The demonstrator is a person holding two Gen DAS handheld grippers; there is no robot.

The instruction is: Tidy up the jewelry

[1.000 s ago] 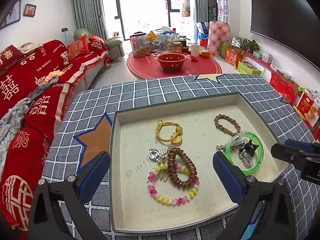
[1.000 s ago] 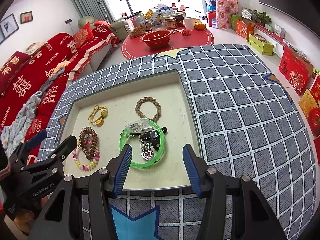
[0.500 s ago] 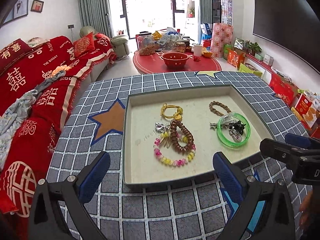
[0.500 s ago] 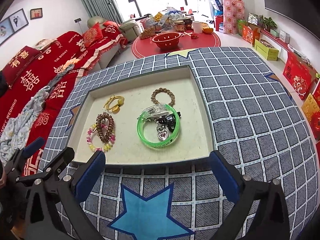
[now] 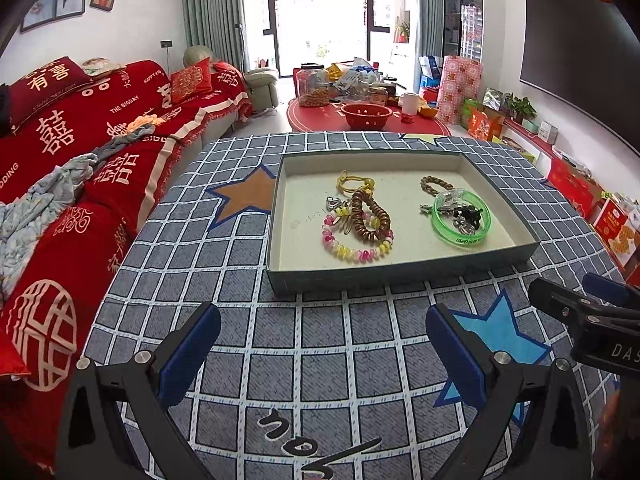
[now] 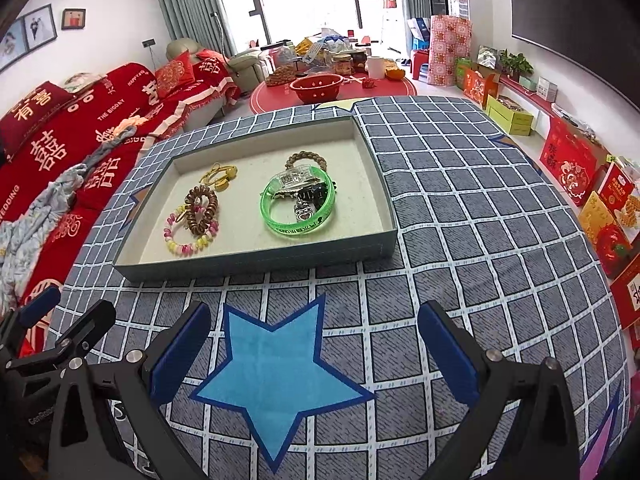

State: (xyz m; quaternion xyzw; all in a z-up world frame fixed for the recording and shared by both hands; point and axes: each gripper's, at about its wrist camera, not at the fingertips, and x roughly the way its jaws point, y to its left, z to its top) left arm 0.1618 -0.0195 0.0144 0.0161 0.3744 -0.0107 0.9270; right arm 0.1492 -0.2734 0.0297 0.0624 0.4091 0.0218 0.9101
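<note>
Shallow grey cardboard tray (image 6: 256,266) corrals bracelets, mid-table | left gripper (image 5: 322,350) wide, empty | right gripper (image 6: 312,346) wide, empty, near edge

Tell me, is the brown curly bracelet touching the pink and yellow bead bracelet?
Touching. The left wrist view shows the brown curly bracelet lying across the bead bracelet, overlapping its upper part inside the tray.

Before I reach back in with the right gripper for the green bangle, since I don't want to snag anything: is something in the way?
Only the tray's near wall lies between the open right gripper and the green bangle; nothing else does.
</note>
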